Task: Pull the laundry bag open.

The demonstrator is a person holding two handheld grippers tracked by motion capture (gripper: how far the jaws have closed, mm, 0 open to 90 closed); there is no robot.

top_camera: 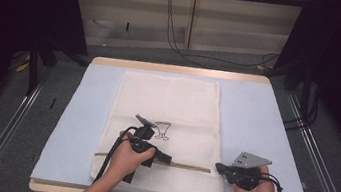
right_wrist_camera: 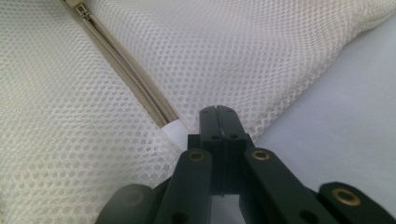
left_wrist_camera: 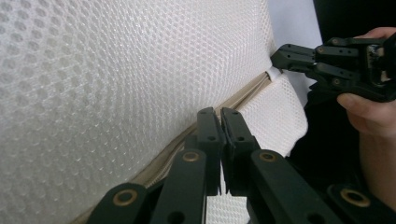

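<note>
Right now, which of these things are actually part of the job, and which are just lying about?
In use:
- mesh laundry bag
- its beige zipper
- left gripper, shut at the zipper
- right gripper, shut at the bag's edge

Just there:
- blue mat
- cables on the floor

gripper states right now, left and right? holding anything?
Left gripper: jaws shut at the zipper of the mesh bag; whether they pinch the slider can't be told.
Right gripper: jaws shut, pinching the mesh bag's edge beside the zipper end.
</note>
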